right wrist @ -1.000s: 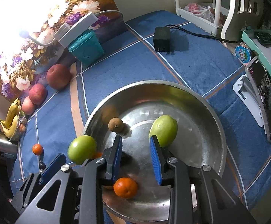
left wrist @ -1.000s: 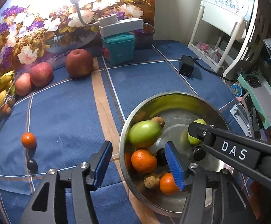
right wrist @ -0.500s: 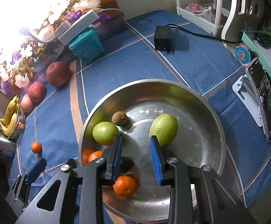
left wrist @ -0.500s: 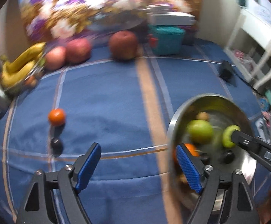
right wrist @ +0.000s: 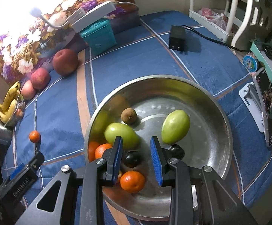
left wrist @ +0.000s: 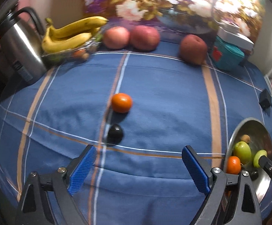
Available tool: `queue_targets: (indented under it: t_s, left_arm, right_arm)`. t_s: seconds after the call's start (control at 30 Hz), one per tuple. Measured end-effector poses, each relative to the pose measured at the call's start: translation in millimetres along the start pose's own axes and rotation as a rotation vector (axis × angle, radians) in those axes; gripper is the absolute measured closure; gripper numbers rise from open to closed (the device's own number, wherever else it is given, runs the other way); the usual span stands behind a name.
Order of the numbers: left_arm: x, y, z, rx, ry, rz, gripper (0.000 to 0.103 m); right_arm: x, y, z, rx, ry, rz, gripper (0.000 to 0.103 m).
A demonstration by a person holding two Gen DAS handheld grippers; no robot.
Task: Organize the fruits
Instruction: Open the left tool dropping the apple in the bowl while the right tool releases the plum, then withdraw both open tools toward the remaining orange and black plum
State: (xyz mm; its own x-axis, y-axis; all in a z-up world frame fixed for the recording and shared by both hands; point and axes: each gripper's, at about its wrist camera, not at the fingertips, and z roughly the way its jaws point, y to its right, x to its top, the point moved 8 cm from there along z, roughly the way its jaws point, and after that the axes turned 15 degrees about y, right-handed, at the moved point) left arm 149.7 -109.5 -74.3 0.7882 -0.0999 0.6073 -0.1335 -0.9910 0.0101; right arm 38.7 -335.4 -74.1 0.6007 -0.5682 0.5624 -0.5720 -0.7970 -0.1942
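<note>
A steel bowl (right wrist: 220, 112) holds two green fruits (right wrist: 175, 126), a brown kiwi (right wrist: 128, 115), oranges (right wrist: 132, 181) and dark plums (right wrist: 132, 158). My right gripper (right wrist: 136, 158) hangs open and empty over the bowl's near side. My left gripper (left wrist: 137, 166) is wide open and empty above the blue cloth, left of the bowl (left wrist: 248, 129). A loose orange (left wrist: 121, 102) and a dark plum (left wrist: 114, 133) lie on the cloth just ahead of it. The loose orange also shows in the right wrist view (right wrist: 34, 136).
Three red apples (left wrist: 145, 37) and a banana bunch (left wrist: 70, 33) sit along the back by a flower painting. A steel kettle (left wrist: 17, 41) stands far left. A teal box (right wrist: 98, 35), a black adapter (right wrist: 177, 38) and a white rack (right wrist: 220, 9) lie behind the bowl.
My left gripper swung left, away from the bowl, to face the loose orange and plum, and opened wider. A green fruit rolled and settled in the bowl. My right gripper stayed put.
</note>
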Motion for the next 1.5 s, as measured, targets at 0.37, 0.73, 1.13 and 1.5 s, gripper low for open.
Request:
queue_targets:
  t_s: [0.37, 0.73, 1.13, 1.5]
  left_arm:
    - [5.1, -24.1, -2.8, 0.017, 0.011, -0.05, 0.004]
    - [2.5, -25.6, -1.2, 0.015, 0.003, -0.05, 0.002]
    - [-0.8, -27.0, 1.2, 0.01, -0.005, -0.05, 0.001]
    - [-3.2, -31.9, 4.3, 0.0, -0.016, -0.04, 0.0]
  right_arm:
    - [-3.5, -21.9, -4.9, 0.016, 0.011, -0.073, 0.072]
    - [-6.3, -32.6, -6.6, 0.021, 0.033, -0.148, 0.072]
    - [-7.2, -39.9, -9.9, 0.04, 0.058, -0.197, 0.017]
    - [-9.7, -40.0, -7.8, 0.03, 0.043, -0.179, 0.008]
